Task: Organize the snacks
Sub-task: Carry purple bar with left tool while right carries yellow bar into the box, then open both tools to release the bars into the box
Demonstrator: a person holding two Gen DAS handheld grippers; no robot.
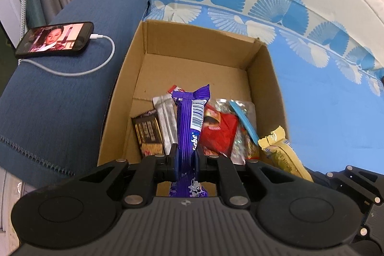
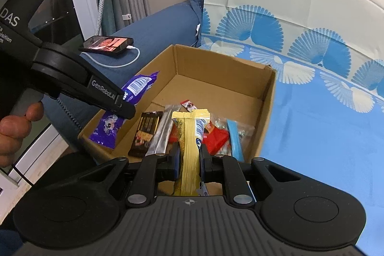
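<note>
**Two snack bars held above box, placement pending**

Left tongs (image 1: 184, 155) clamped on long purple foil-wrapped snack bar (image 1: 189, 126); right tongs (image 2: 189, 157) clamped on long pale yellow wrapped snack bar (image 2: 190, 148). Both poised over near end of open brown cardboard box (image 1: 261, 68) on blue patterned bed sheet (image 1: 324, 112). Several snacks already inside. Placement step judged in hand. Next: lower into free floor space, release.

One box (image 1: 261, 78), seven snack packs (image 1: 220, 133), one phone (image 1: 55, 38).
</note>
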